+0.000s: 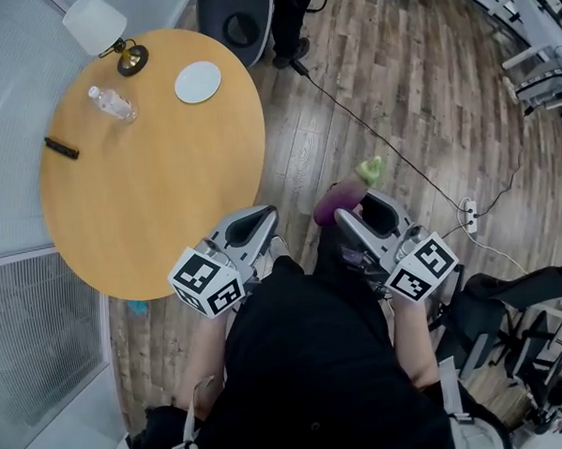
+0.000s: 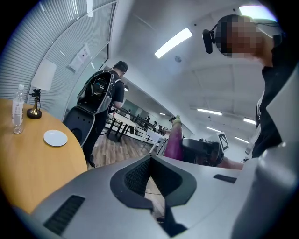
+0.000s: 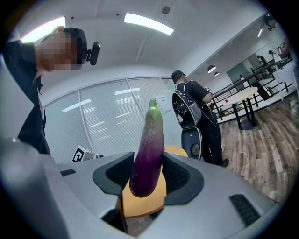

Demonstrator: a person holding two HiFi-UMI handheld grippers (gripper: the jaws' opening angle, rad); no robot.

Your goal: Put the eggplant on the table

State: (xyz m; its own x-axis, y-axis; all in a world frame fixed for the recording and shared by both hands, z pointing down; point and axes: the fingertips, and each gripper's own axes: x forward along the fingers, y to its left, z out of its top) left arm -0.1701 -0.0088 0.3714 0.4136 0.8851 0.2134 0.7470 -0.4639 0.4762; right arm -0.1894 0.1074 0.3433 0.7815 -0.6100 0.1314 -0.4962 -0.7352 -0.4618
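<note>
Right tongs (image 3: pixel 148 176) around slim purple eggplant (image 3: pixel 148 147)

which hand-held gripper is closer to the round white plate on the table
Left. The left hand-held gripper is beside the round wooden table bearing the round white plate; the right hand-held gripper, holding the purple eggplant, is farther out over the floor.

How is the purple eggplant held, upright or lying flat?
Roughly upright: the long purple eggplant stands green tip up, clamped in the right hand-held gripper.

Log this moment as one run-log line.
right gripper: shut on purple green-capped eggplant | left gripper: shut, empty | round wooden table: eggplant not yet on it
</note>
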